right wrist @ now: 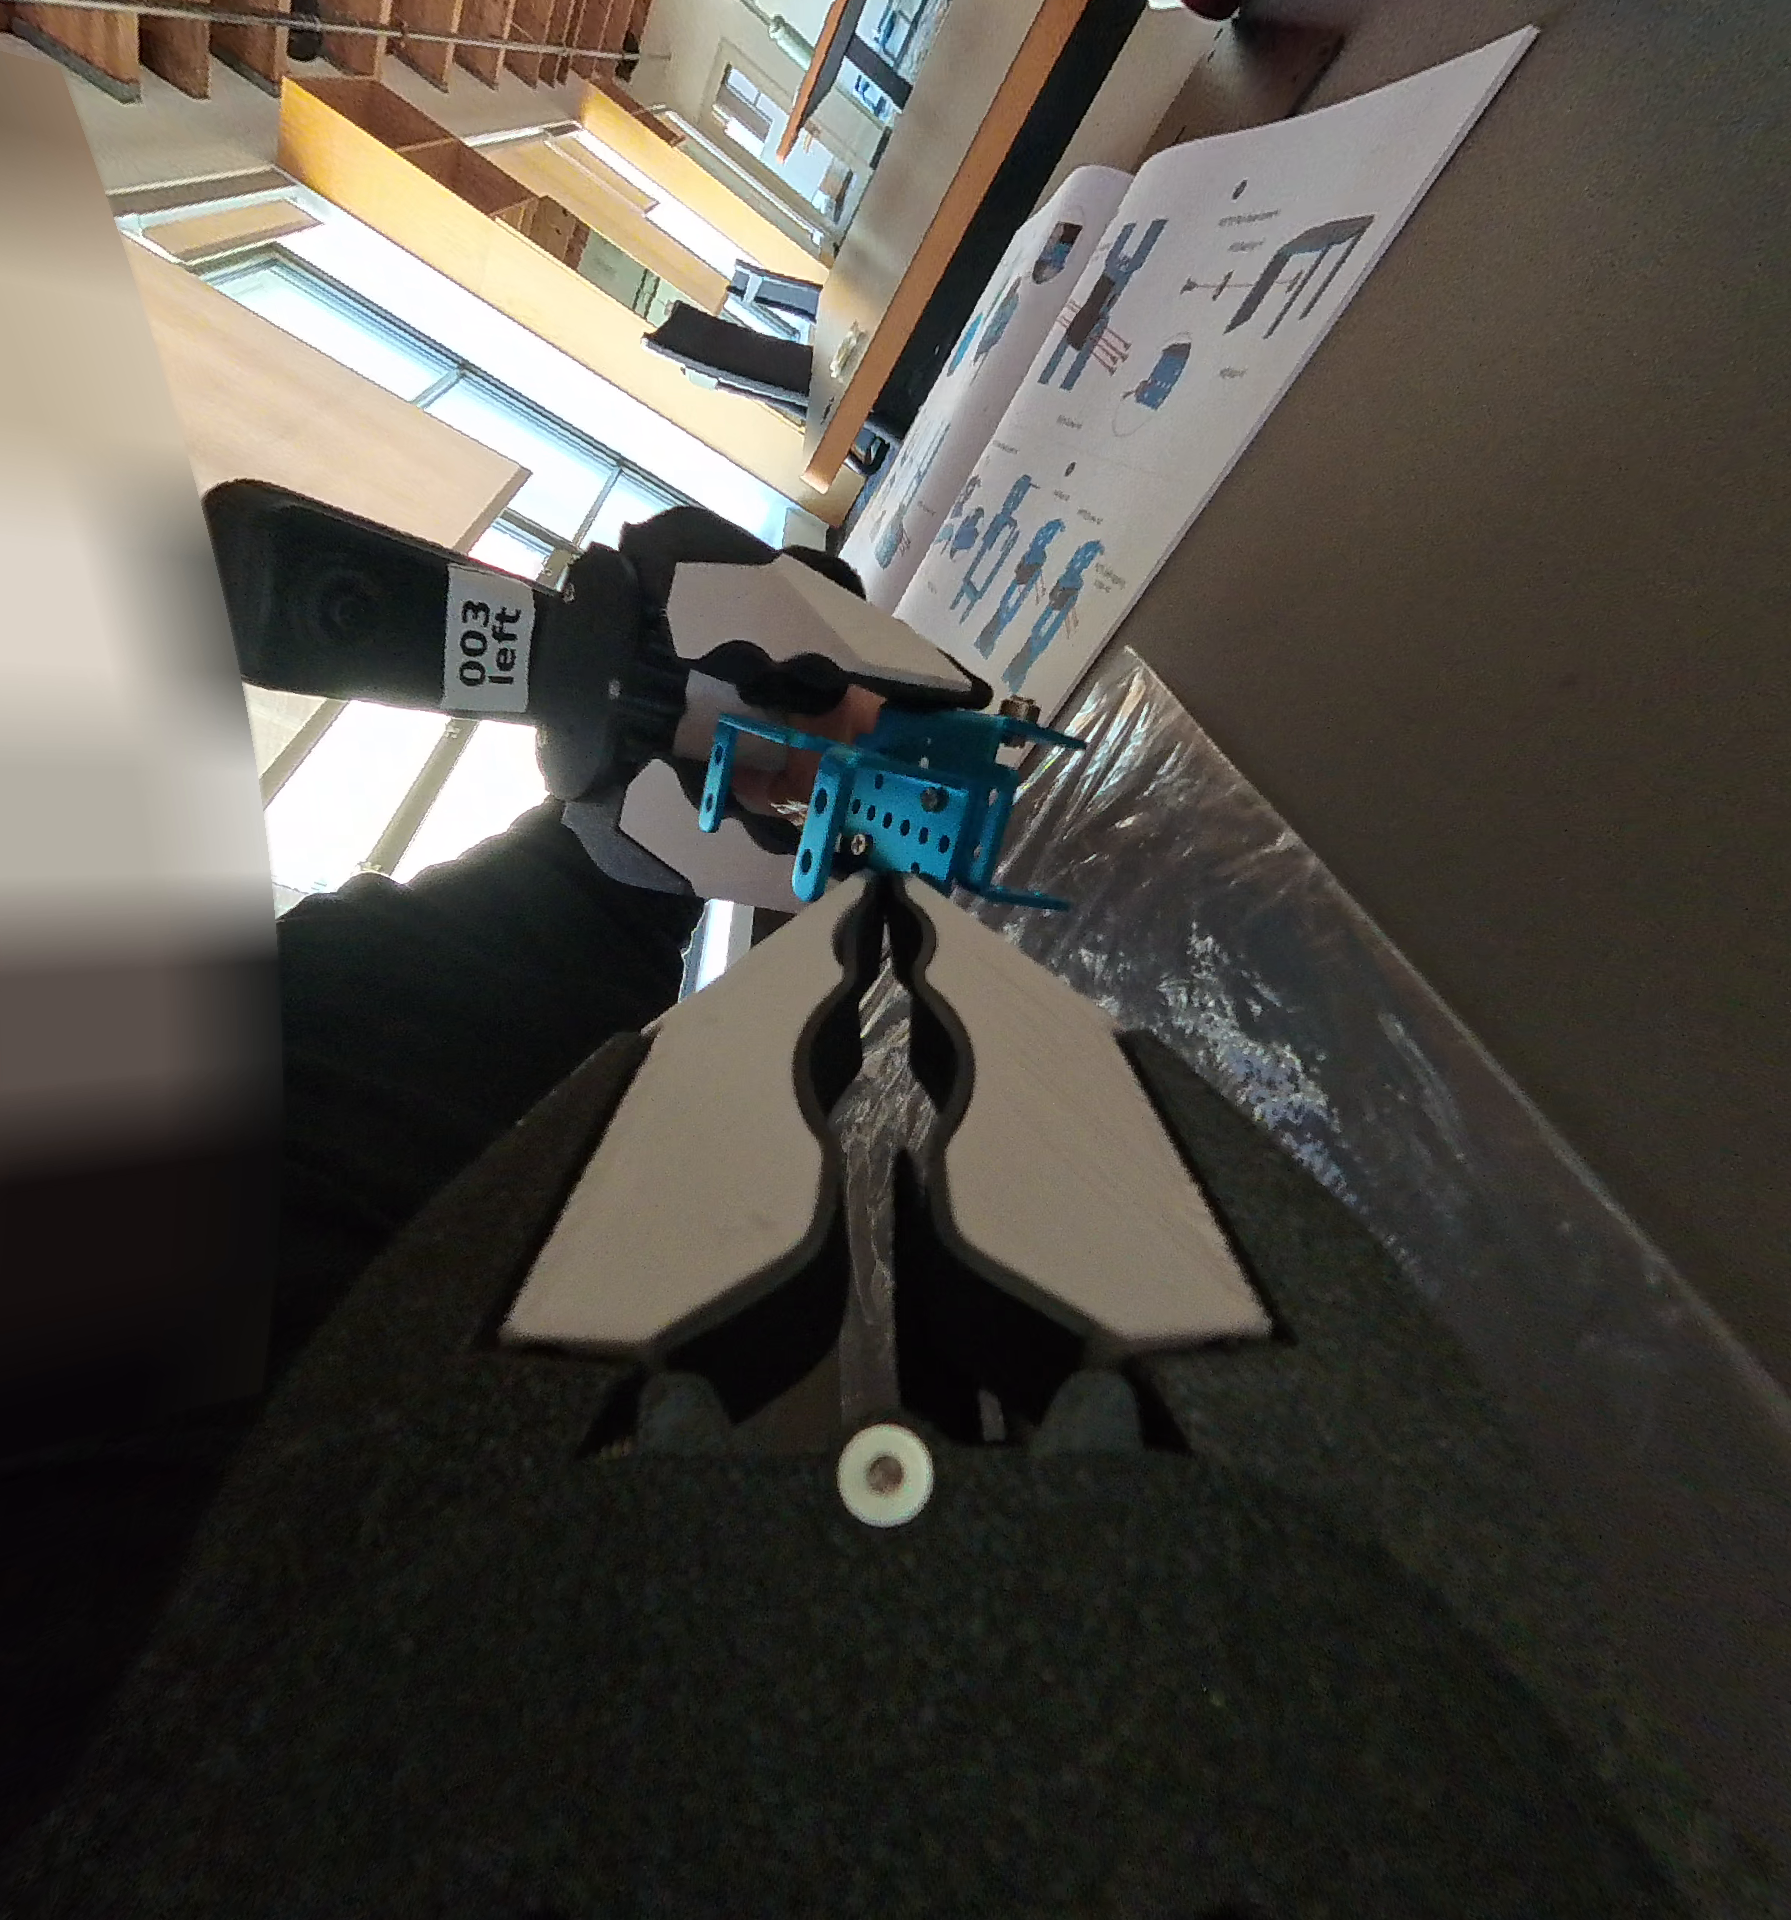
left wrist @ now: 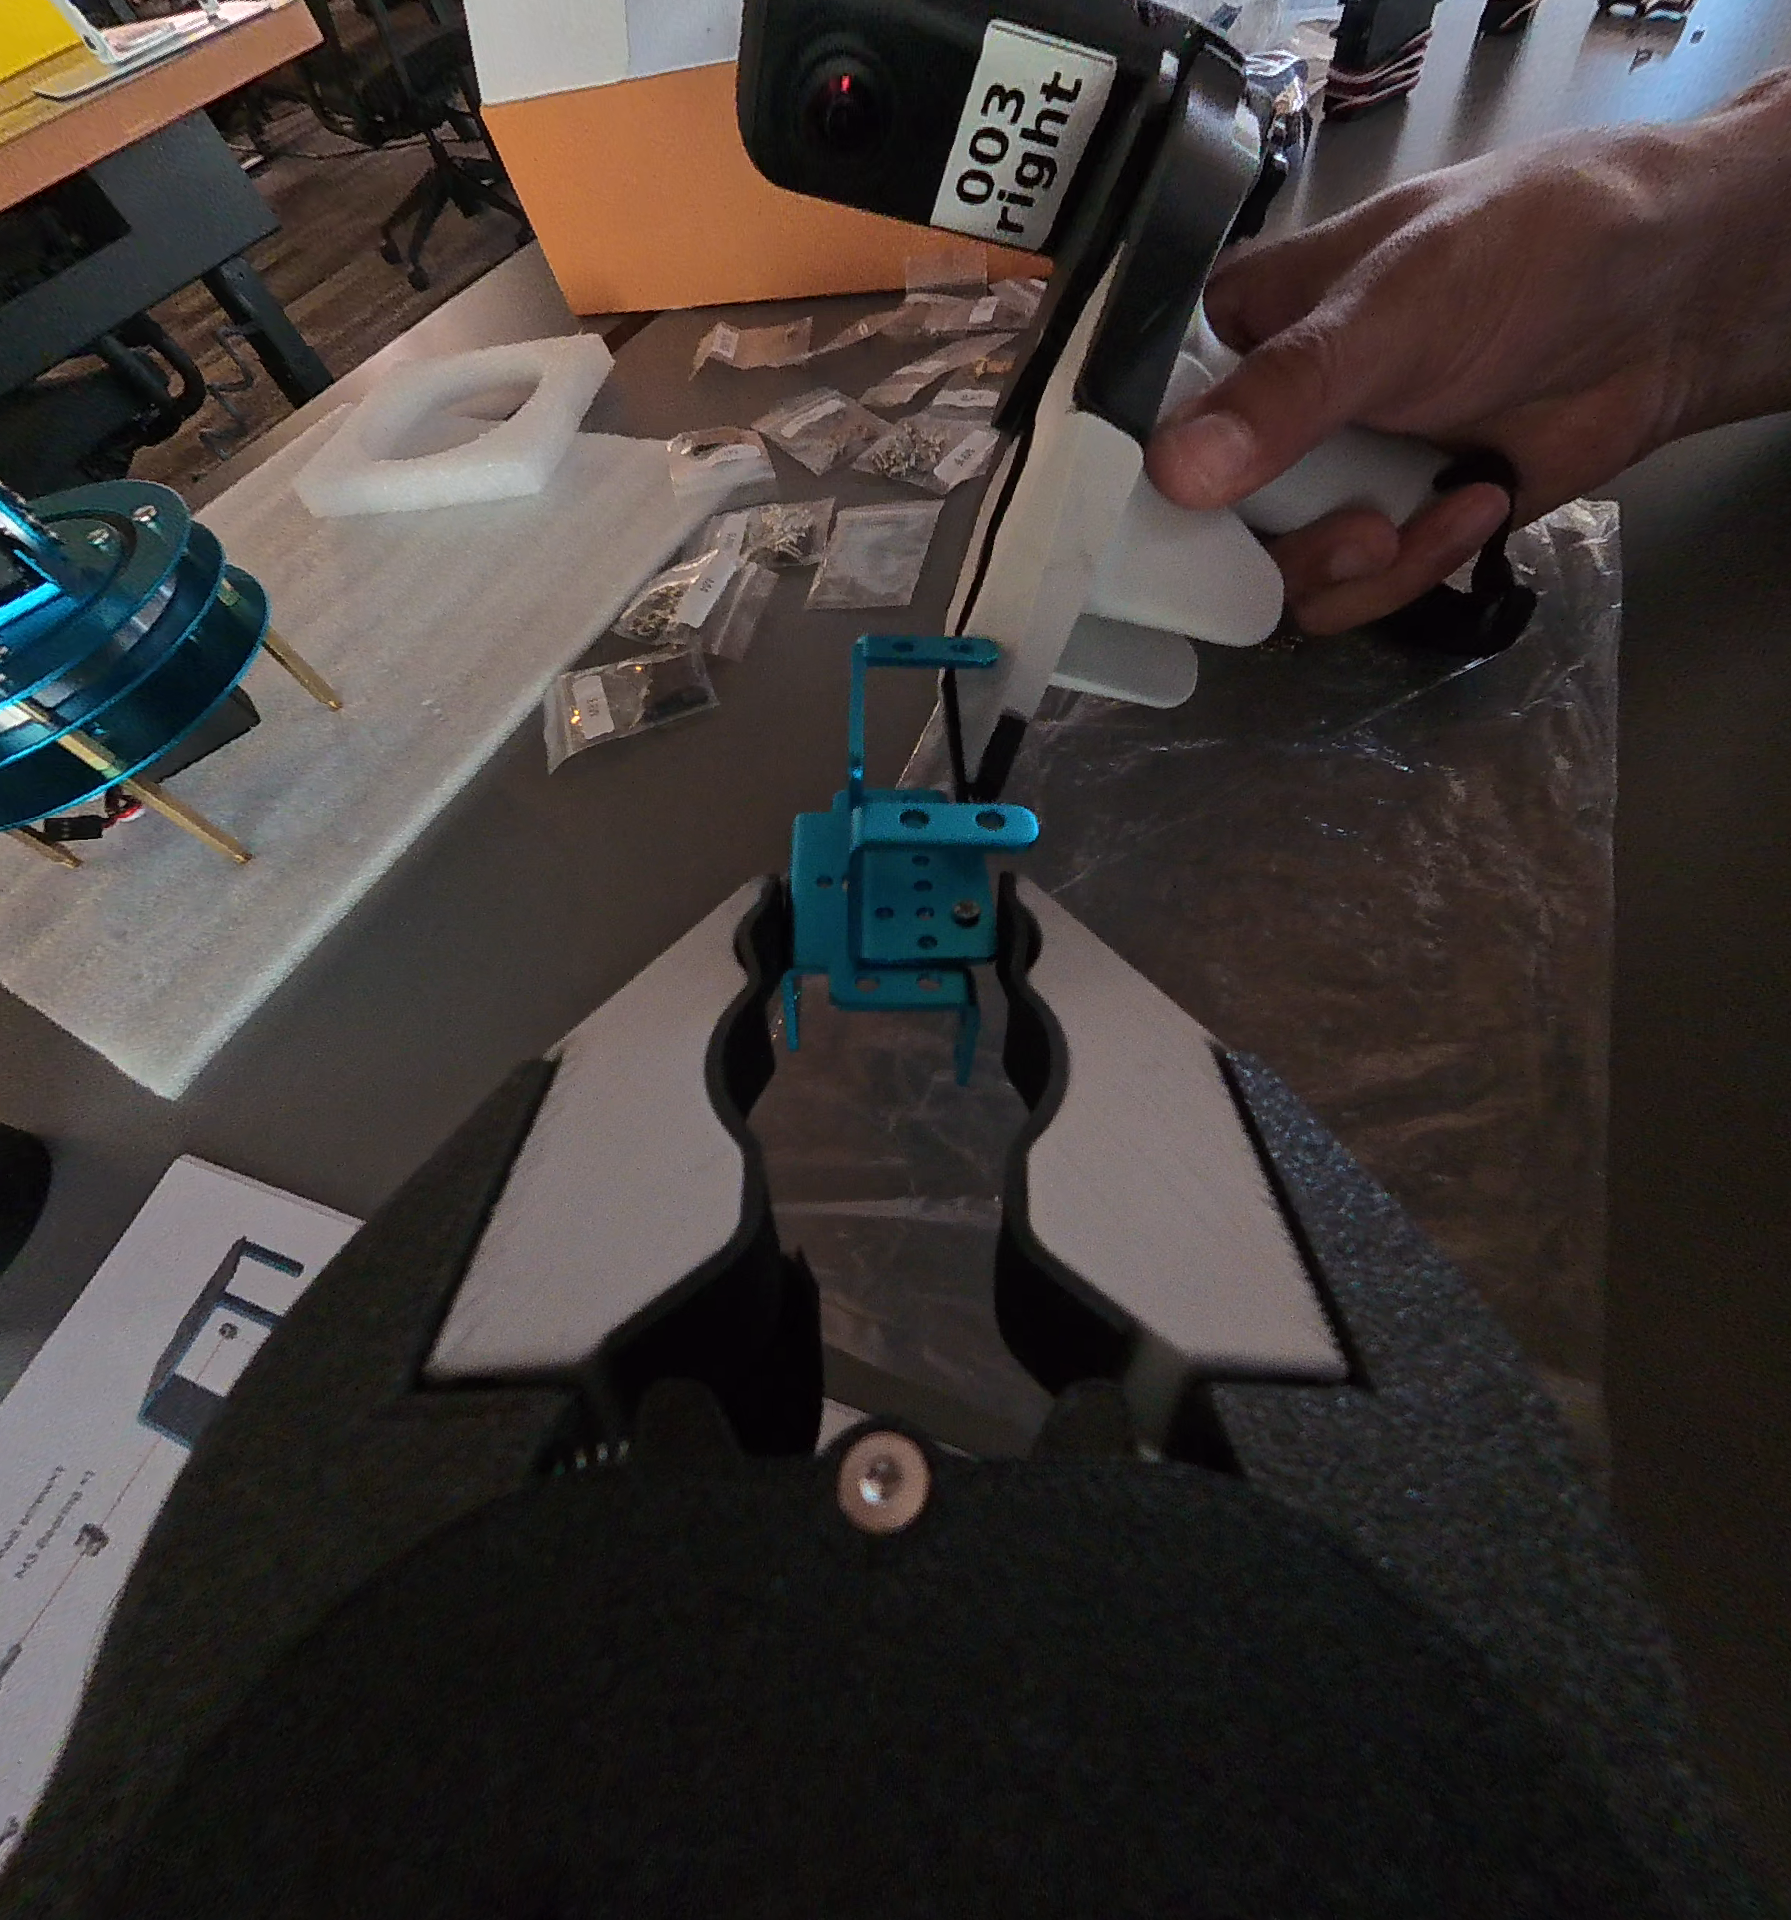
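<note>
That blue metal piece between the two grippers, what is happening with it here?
A person's hand holds the right gripper, and the left gripper clamps the blue bracket assembly above a clear plastic sheet. The right gripper is nearly shut, its tips at the bracket's edge. Small parts bags and an instruction sheet lie nearby.

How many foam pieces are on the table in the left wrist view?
2. A flat white foam sheet lies on the table's left side, under the blue disc stand. A smaller white foam frame with a cut-out middle rests on its far end. Others may lie outside the picture.
</note>
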{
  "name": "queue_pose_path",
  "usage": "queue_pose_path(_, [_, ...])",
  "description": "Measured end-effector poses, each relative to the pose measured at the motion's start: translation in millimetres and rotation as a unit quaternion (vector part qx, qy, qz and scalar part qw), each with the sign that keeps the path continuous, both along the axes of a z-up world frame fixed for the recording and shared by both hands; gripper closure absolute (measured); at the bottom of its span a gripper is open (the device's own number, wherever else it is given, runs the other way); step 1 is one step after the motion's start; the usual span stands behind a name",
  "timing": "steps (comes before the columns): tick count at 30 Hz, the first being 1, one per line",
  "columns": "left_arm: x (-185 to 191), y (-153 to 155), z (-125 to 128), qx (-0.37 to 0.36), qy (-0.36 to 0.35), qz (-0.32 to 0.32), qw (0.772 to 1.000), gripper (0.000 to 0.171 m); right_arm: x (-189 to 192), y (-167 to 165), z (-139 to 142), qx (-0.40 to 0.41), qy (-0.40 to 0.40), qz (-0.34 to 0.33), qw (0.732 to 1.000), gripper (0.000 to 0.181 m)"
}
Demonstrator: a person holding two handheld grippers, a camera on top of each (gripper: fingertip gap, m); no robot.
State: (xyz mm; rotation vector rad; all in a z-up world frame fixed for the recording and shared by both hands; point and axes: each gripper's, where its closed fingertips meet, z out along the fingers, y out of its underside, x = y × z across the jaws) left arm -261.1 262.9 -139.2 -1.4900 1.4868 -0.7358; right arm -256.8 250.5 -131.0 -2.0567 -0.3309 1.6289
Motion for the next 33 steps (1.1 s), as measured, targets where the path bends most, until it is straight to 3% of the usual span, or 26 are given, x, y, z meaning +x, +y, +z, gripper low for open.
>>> queue_pose_path(22, [0.5,3.5,-0.4,0.015,0.002,0.020,1.000,0.131,-0.8,3.7,-0.8,0.018,-0.012,-0.020,1.000,0.181])
queue_pose_path(27, [-8.0,24.7,6.6,0.016,-0.006,0.049,0.999,0.130,3.3,-5.3,-10.4,0.047,-0.077,0.018,0.996,0.181])
queue_pose_path(30, [-12.9,37.8,10.1,-0.017,-0.018,0.065,0.998,0.131,1.0,-16.3,-23.5,0.154,-0.212,0.078,0.962,0.172])
queue_pose_path(33, [-16.3,47.9,6.8,-0.035,-0.016,0.078,0.996,0.131,3.6,-9.6,-44.5,0.259,-0.402,0.106,0.872,0.168])
